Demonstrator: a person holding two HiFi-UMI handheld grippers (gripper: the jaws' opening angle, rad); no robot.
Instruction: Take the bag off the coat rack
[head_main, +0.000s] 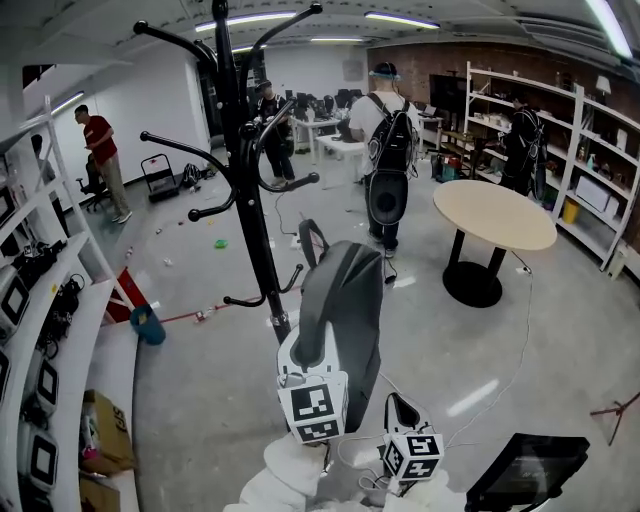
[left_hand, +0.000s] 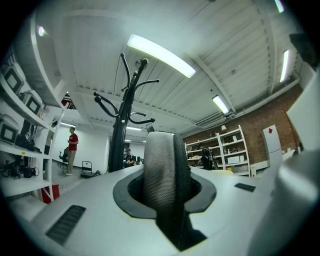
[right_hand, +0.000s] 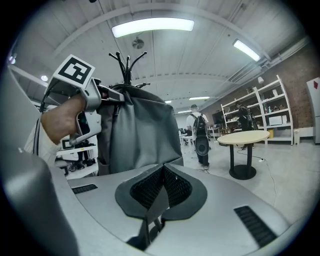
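Grey fabric backpack (head_main: 342, 295) hangs upright, long axis vertical, from your left gripper (right_hand: 114, 94), whose jaws are clamped narrow on the padded mesh handle at its top. It sits just in front of the black coat rack (head_main: 250, 200), on your side of the pole. Whether any strap is caught on a lower hook cannot be told. Your right gripper (right_hand: 161, 186), jaws together and empty, waits lower and to the bag's right. The clear path looks to be towards you.
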